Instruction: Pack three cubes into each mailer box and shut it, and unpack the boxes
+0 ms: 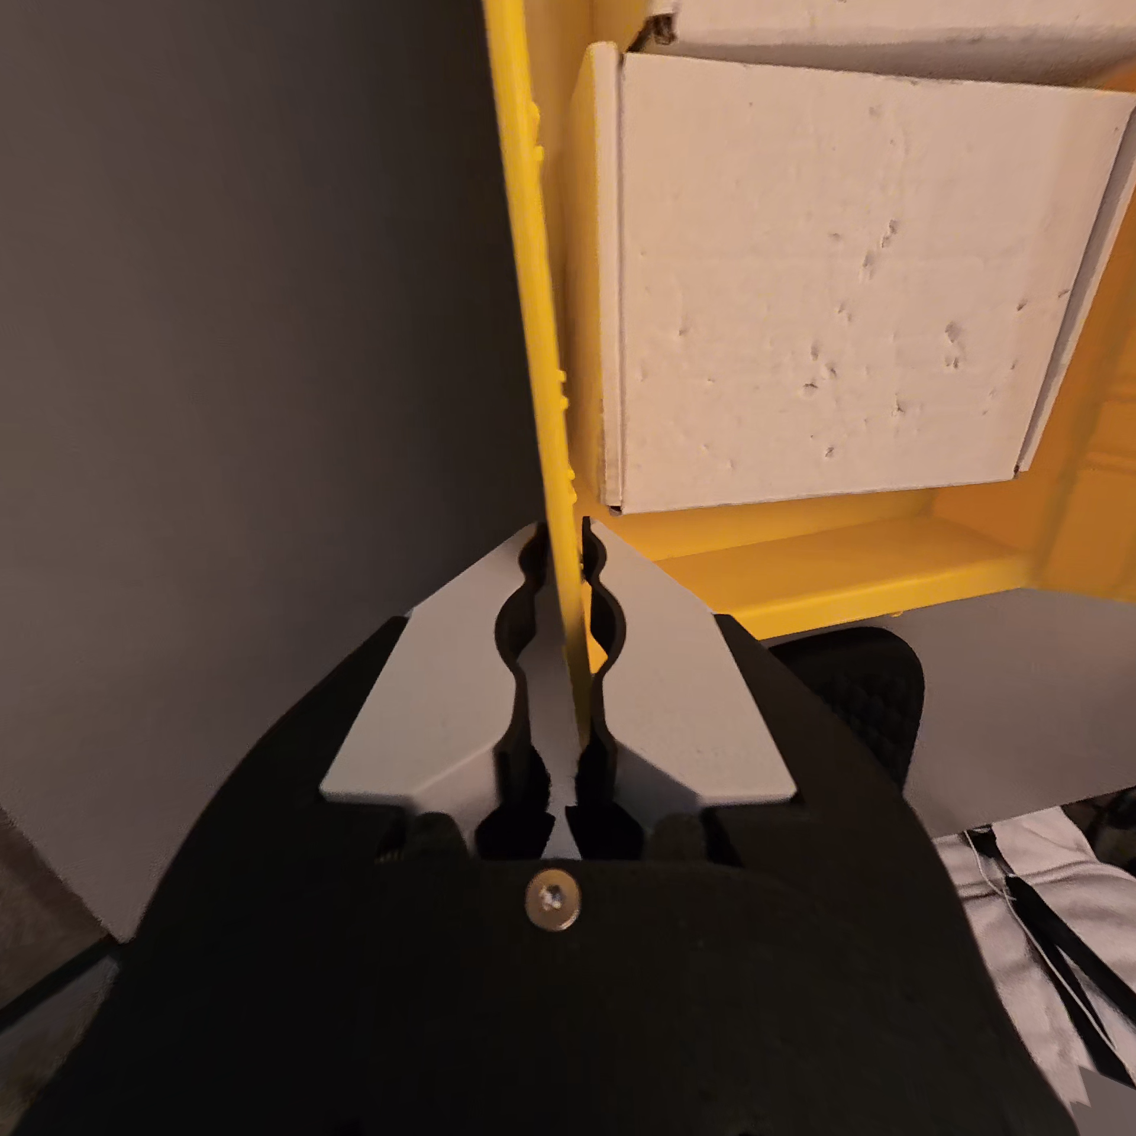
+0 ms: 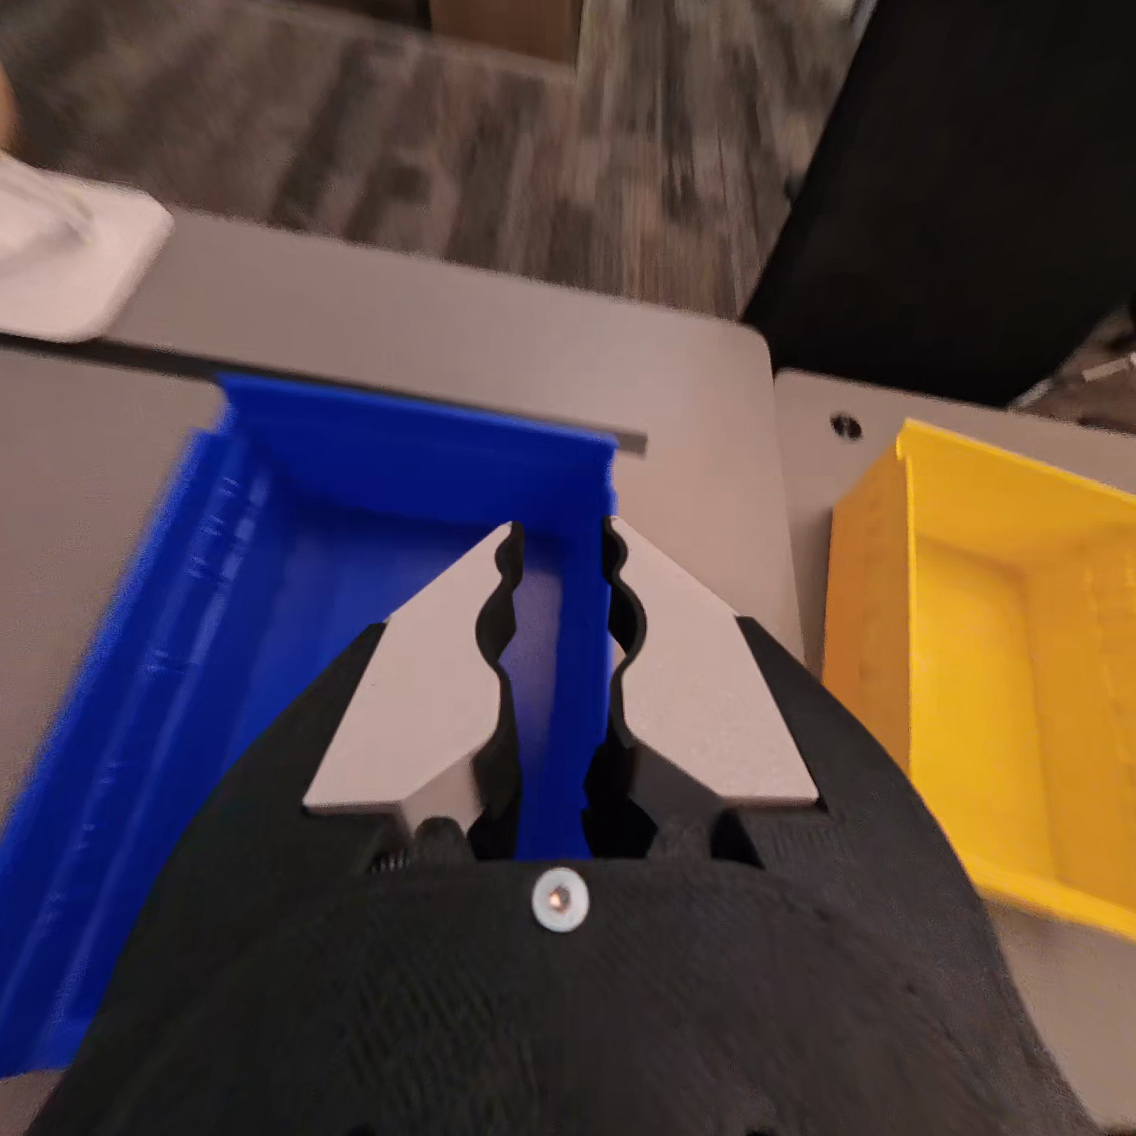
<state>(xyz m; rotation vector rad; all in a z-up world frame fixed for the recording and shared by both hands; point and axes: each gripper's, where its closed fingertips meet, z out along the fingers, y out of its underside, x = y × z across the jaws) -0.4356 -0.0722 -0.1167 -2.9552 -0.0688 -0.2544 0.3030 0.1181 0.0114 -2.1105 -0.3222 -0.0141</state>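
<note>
In the left wrist view my left gripper (image 1: 560,525) is shut on the thin side wall of a yellow bin (image 1: 799,571). A closed white mailer box (image 1: 830,276) lies in that bin, and part of a second white box (image 1: 891,31) shows behind it. In the right wrist view my right gripper (image 2: 560,525) sits over the right wall of a blue bin (image 2: 215,615). Its jaws are a little apart, one on each side of the wall. The visible part of the blue bin holds nothing. No cubes are in view.
The bins stand on a grey table (image 2: 430,319). Another yellow bin (image 2: 983,615) sits right of the blue one, its visible part bare. A white object (image 2: 61,264) lies at the far left. Beyond the table edge are carpet (image 2: 430,153) and a black object (image 2: 953,184). My right fingertips sit around 75 cm from my left ones.
</note>
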